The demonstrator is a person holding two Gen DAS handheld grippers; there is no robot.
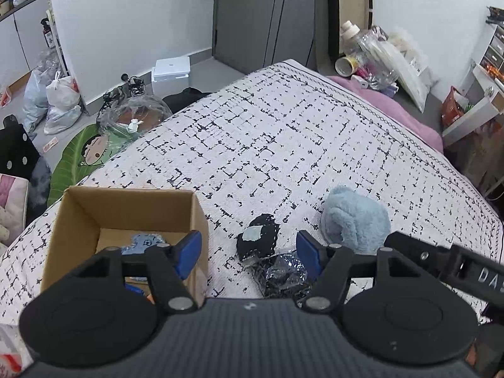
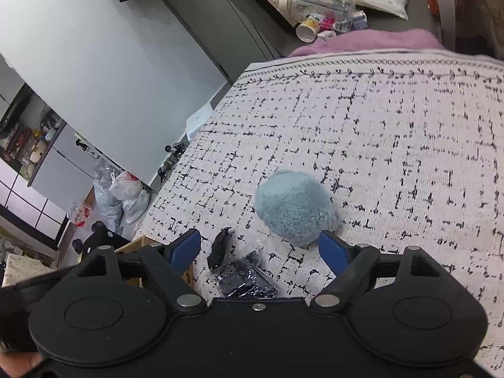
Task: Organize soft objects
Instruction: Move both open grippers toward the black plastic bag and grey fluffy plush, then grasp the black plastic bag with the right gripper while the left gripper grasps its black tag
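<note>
A fluffy light-blue plush (image 1: 356,219) (image 2: 294,208) lies on the patterned bed cover (image 1: 267,132). Beside it lie a small black soft item with a grey label (image 1: 258,236) (image 2: 220,249) and a dark item in clear plastic wrap (image 1: 282,274) (image 2: 244,278). An open cardboard box (image 1: 126,208) stands on the bed at the left, with a blue soft item (image 1: 146,241) inside. My left gripper (image 1: 249,252) is open and empty above the black item and the wrapped item. My right gripper (image 2: 260,250) is open and empty, just short of the plush.
The bed's left edge drops to a floor with plastic bags (image 1: 60,100), a green leaf mat (image 1: 78,157) and a white box (image 1: 171,71). Bottles and a pillow (image 1: 378,53) lie beyond the bed's far end, over a purple blanket (image 1: 409,110).
</note>
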